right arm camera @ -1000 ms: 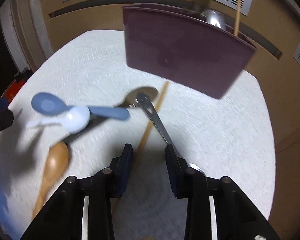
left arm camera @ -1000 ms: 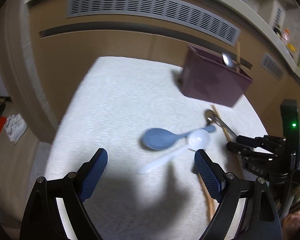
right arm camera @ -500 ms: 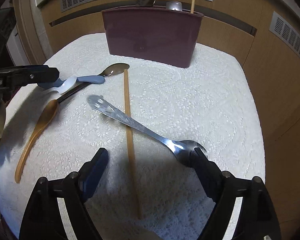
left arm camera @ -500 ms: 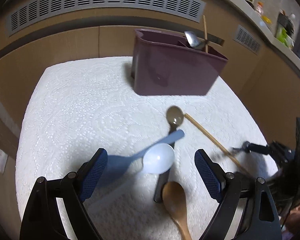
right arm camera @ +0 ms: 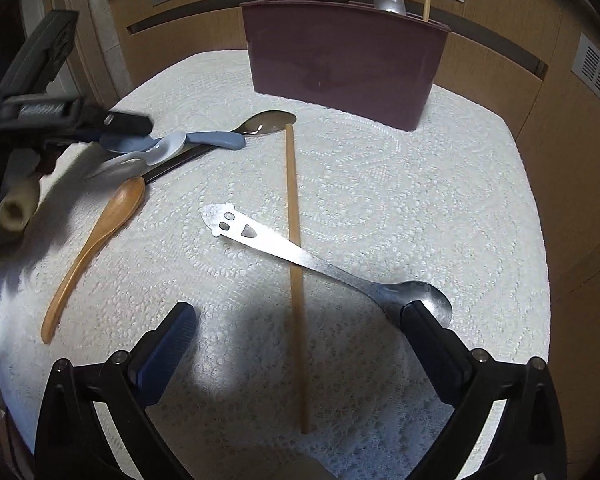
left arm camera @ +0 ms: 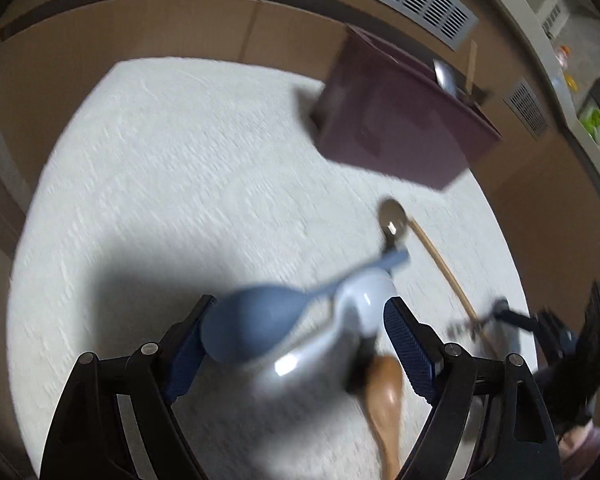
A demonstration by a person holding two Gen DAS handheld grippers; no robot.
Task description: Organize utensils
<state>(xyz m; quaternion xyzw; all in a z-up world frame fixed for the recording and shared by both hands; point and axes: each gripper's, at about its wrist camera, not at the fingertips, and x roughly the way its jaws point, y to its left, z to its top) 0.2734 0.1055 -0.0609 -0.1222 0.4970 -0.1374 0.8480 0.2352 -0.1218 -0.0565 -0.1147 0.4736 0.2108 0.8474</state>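
Now the left tongs (left arm camera: pixel 296 332) are wide open, w/ the blue plastic spoon (left arm camera: pixel 252 326) and white plastic spoon (left arm camera: pixel 356 304) right btwn them. They overlap, so a squeeze might grab both or flick one away. The right tongs (right arm camera: pixel 296 328) are wide too, holding nothing; the thin wooden chopstick (right arm camera: pixel 294 216) runs btwn them, under the shiny metal spoon (right arm camera: pixel 324 260). Farthest on the bench (right arm camera: pixel 440 184) stands the dark purple holder (right arm camera: pixel 340 64).
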